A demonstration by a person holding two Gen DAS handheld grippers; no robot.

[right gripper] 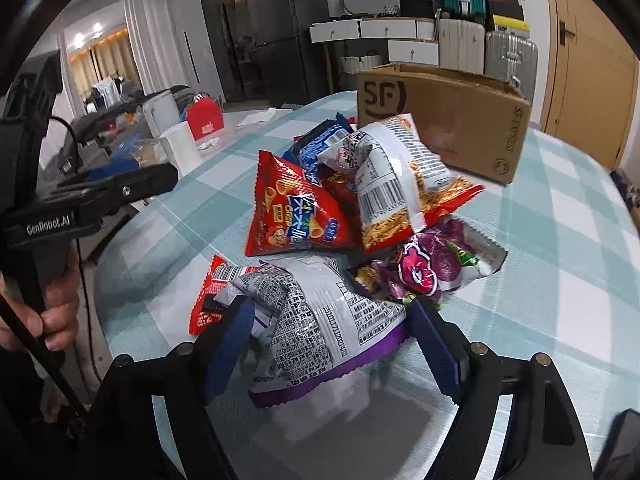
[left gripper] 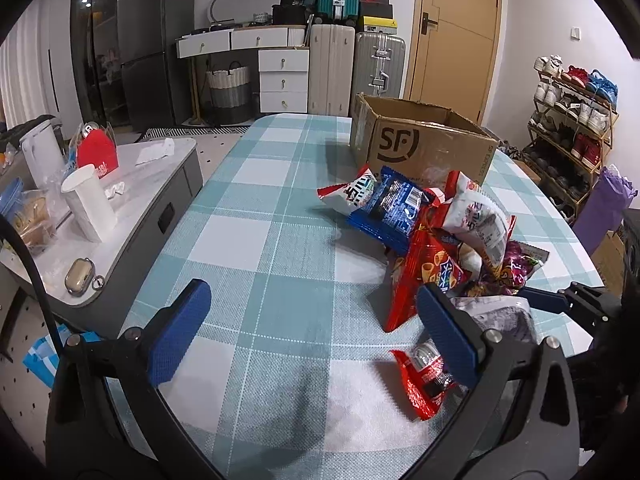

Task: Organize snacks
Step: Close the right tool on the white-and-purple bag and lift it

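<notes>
A heap of snack bags lies on the checked tablecloth in front of an open SF cardboard box. In it are a red cone-snack bag, a white and orange noodle bag, a blue bag and a purple bag. My right gripper is open, its fingers either side of a silver and purple bag that rests on the table. A small red packet lies partly behind a finger of my left gripper, which is open with only cloth between its jaws. The box stands behind the heap.
A grey side counter to the left carries a white cup, a red carton and an earbud case. A shoe rack stands far right, suitcases behind. A hand holds the left gripper's handle.
</notes>
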